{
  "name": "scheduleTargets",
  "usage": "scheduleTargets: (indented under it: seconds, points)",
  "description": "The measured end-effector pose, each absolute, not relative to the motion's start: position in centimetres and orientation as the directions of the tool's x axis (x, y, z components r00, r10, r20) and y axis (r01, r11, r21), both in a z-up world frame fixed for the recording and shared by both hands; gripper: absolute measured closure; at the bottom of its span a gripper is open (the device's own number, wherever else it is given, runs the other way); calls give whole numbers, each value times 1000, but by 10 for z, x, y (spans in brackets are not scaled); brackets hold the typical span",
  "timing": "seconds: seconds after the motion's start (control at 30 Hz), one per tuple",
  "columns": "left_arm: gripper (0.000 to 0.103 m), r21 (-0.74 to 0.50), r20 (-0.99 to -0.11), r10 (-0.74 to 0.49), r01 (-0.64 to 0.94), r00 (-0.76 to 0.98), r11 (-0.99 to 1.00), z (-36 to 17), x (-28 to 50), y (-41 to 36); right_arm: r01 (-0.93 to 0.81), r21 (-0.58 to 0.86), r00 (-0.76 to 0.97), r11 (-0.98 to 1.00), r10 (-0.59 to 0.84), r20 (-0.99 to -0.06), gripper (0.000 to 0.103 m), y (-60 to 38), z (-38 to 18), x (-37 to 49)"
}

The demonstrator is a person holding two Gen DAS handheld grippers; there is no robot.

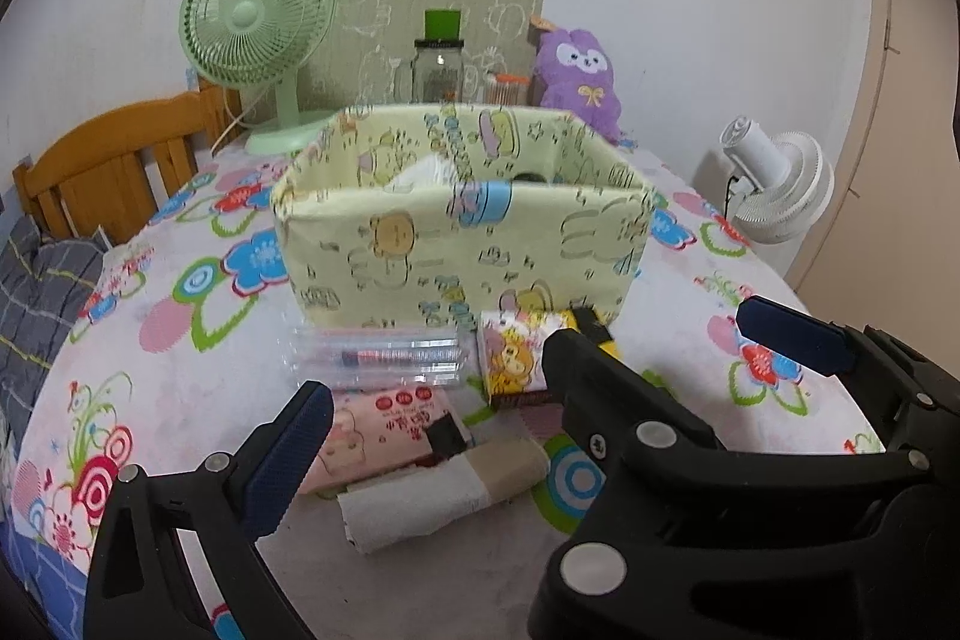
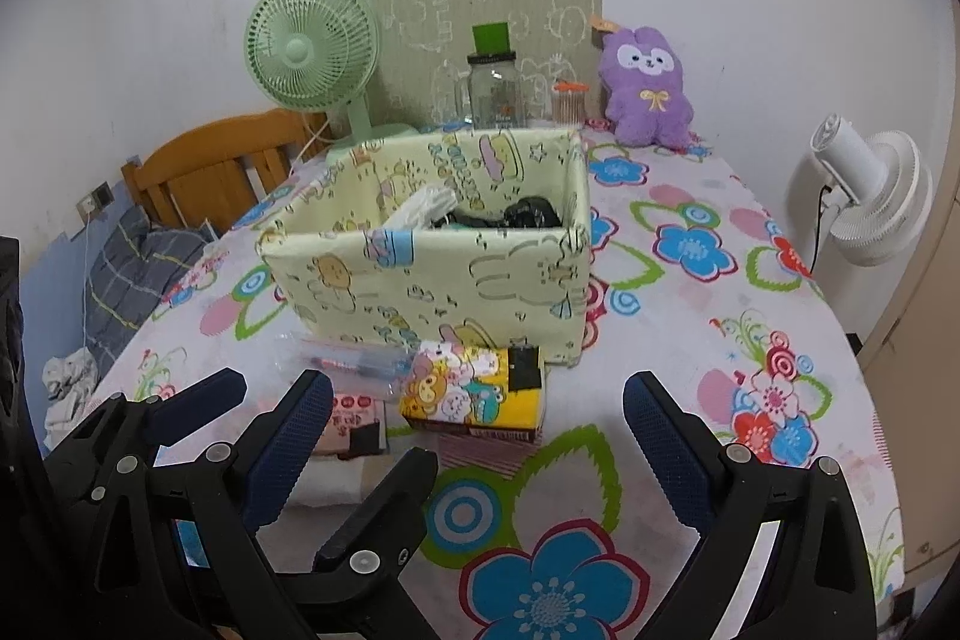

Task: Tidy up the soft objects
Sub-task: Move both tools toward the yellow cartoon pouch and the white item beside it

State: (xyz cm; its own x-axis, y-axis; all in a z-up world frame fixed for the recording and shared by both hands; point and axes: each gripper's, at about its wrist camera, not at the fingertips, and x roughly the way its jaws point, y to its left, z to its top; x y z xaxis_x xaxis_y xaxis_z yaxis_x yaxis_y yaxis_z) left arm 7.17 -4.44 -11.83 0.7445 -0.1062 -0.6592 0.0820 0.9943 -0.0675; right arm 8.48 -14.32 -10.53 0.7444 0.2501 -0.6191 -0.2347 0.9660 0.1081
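Note:
A pale yellow fabric storage box (image 1: pixel 462 244) with cartoon prints stands mid-table; it also shows in the right wrist view (image 2: pixel 432 274), with white and black soft items inside. In front of it lie a cartoon tissue pack (image 1: pixel 516 358), a pink tissue pack (image 1: pixel 384 430), a rolled white and beige cloth (image 1: pixel 444 490) and a clear plastic case (image 1: pixel 378 355). My left gripper (image 1: pixel 552 388) is open above these items and empty. My right gripper (image 2: pixel 480 436) is open and empty, just short of the cartoon tissue pack (image 2: pixel 474 388). A purple plush rabbit (image 2: pixel 648 94) sits at the back.
A green desk fan (image 1: pixel 258 34), a glass jar with a green lid (image 1: pixel 441 64) and a cardboard panel stand along the wall. A white fan (image 2: pixel 870 196) stands off the table's right side. A wooden chair (image 1: pixel 114 166) is at the left.

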Motion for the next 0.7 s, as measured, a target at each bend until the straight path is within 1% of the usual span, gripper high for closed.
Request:
scheduleTargets:
  seconds: [0.17, 0.37, 0.5, 0.7]
  points:
    - [4, -70, -686, -101, 73, 720, 995, -134, 73, -45, -232, 117, 719, 966, 251, -648, 4, -143, -122, 90]
    - [13, -86, -721, -117, 80, 683, 993, -151, 75, -47, -224, 124, 688, 967, 247, -682, 4, -143, -141, 96]
    - [22, -77, -736, -101, 65, 670, 995, -159, 77, -48, -216, 129, 676, 968, 243, -696, 4, -145, -149, 99]
    - [29, -43, -736, -81, 74, 672, 996, -162, 76, -53, -203, 136, 662, 970, 238, -711, 4, -148, -157, 104]
